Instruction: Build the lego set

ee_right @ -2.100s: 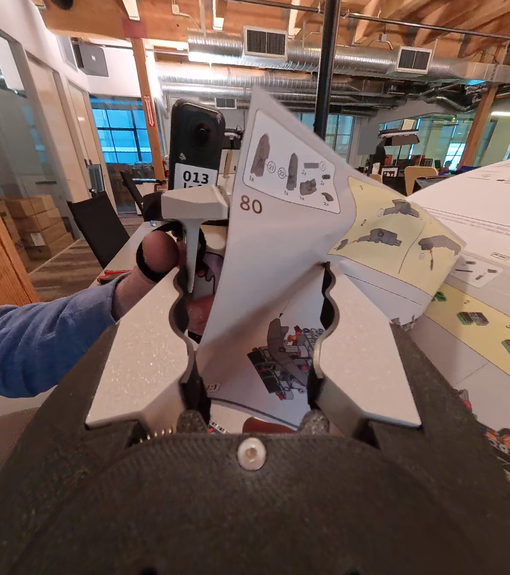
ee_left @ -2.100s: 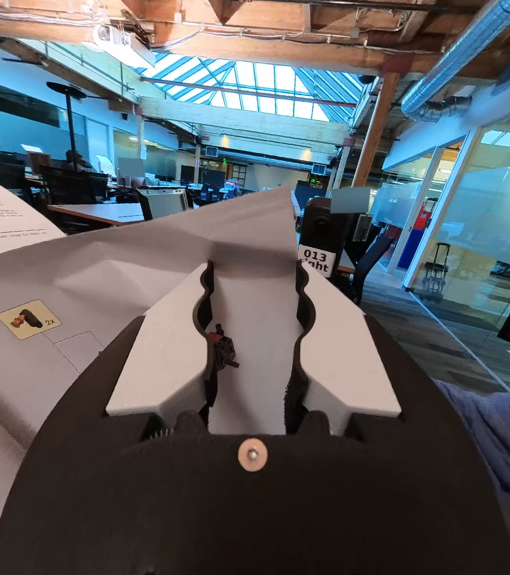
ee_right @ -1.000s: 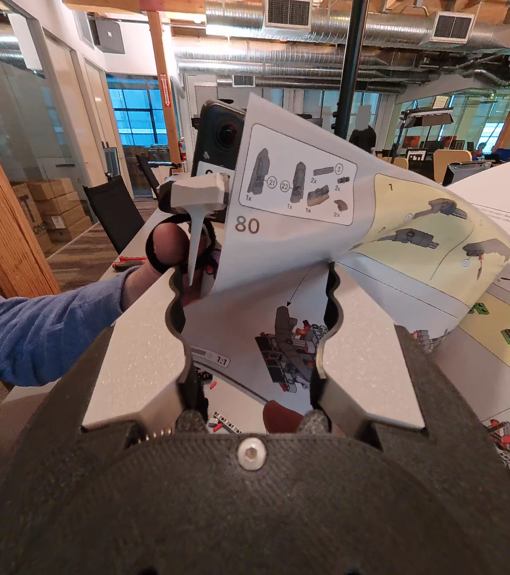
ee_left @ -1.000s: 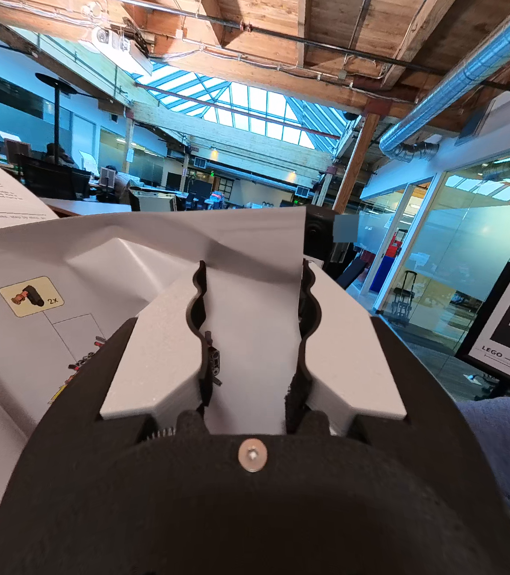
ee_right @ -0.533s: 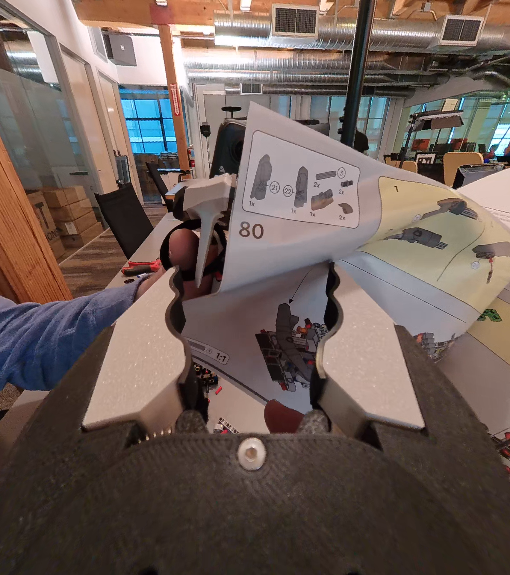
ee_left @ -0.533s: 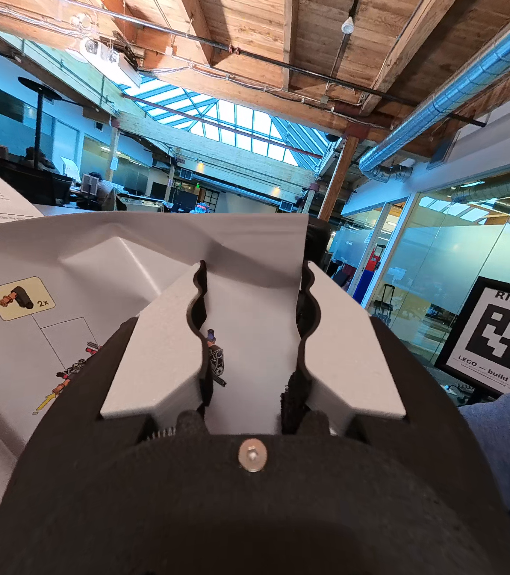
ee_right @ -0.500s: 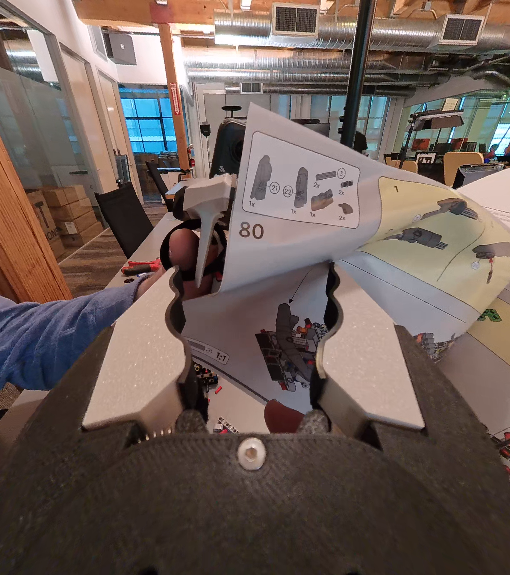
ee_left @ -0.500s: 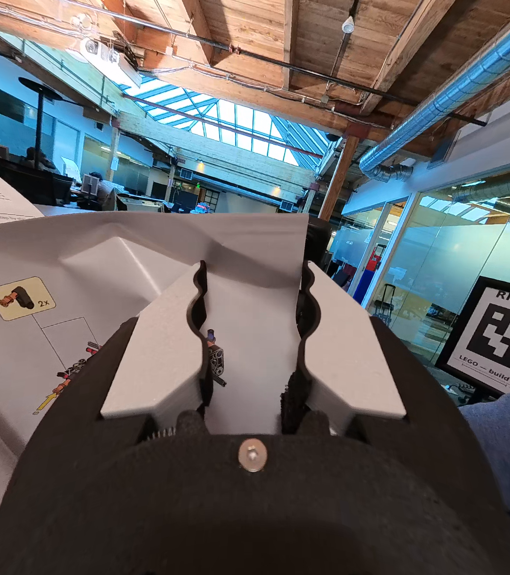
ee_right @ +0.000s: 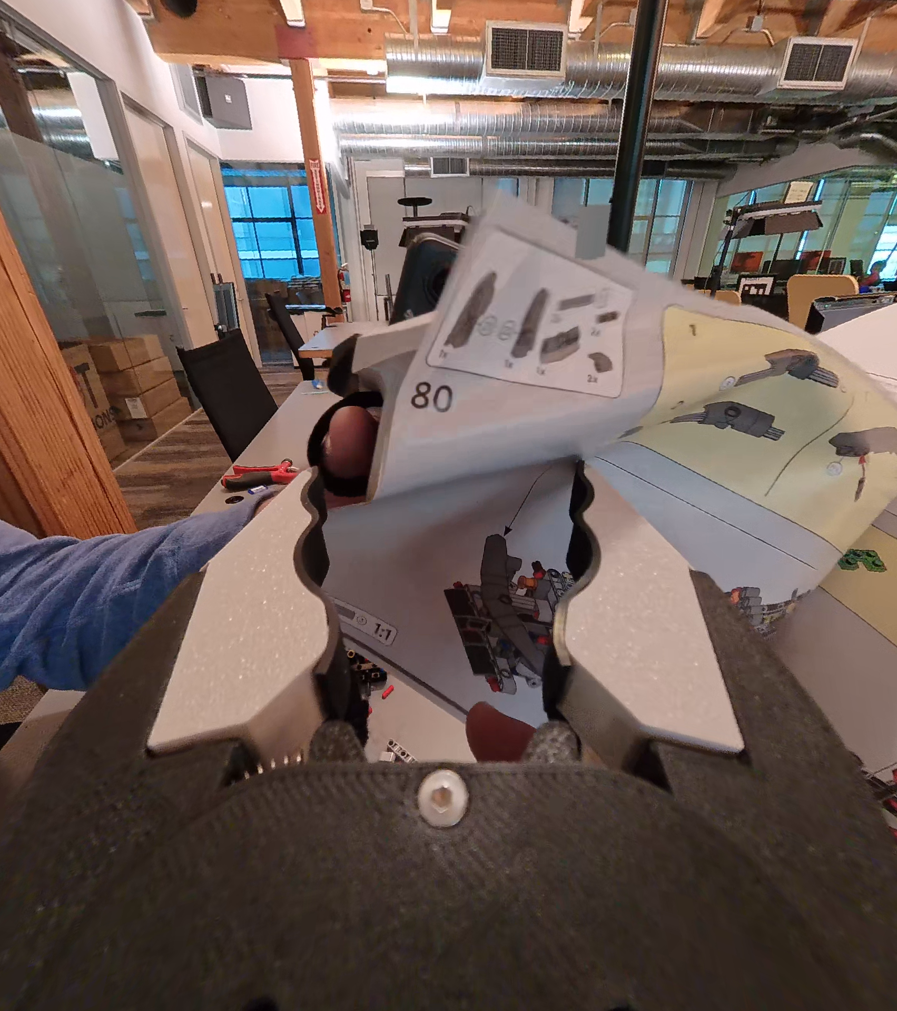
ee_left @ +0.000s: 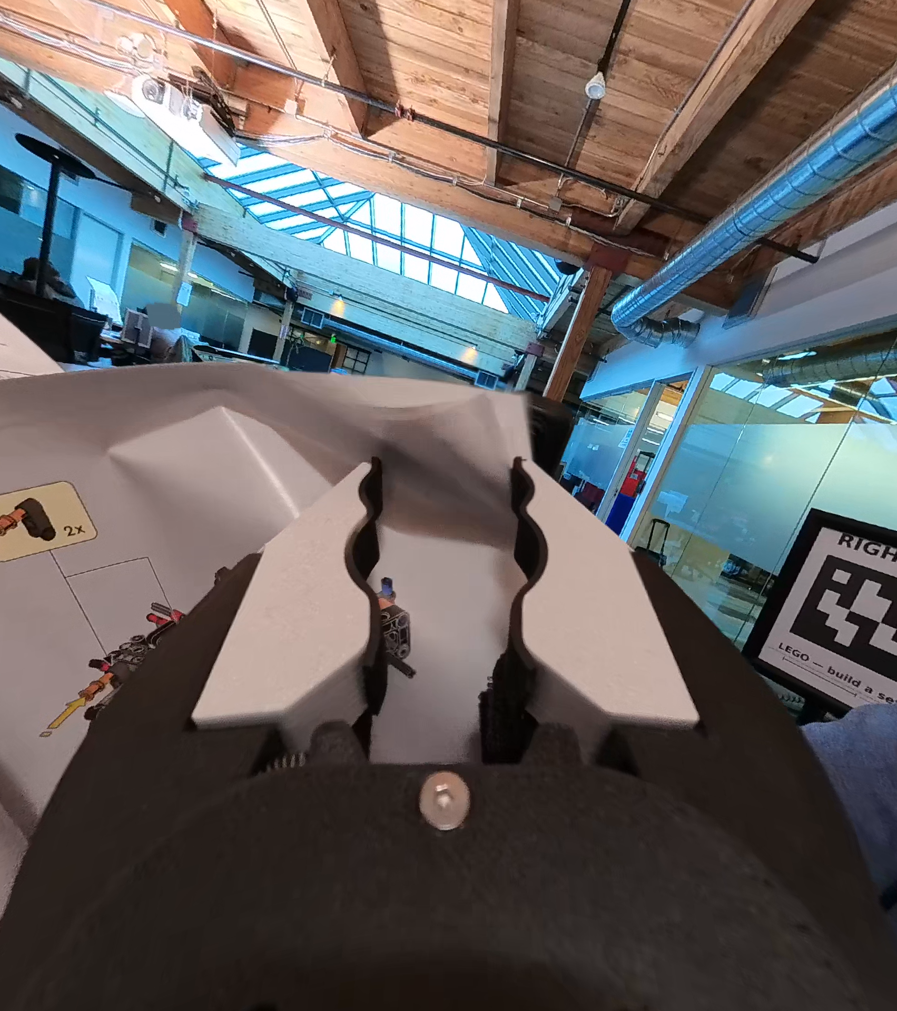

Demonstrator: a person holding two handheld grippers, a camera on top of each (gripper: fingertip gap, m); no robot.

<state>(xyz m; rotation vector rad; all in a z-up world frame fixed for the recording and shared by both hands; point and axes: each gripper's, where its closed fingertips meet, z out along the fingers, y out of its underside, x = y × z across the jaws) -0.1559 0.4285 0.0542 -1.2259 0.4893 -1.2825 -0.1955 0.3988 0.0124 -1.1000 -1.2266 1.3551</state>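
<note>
Gaping wide, right gripper w/ grey fingers is empty. Beyond it, curled glossy paper instruction-booklet page is pinched by left gripper, lifted off booklet. Risk: page tears or slips if pulled too hard; loose lego bits on table nr booklet could be knocked.

page curled up over the open booklet, which lay on the table | left gripper behind the page's left edge | pliers on the table, left of the booklet | loose pieces on the table just before the booklet's near edge | sign right of the page
</note>
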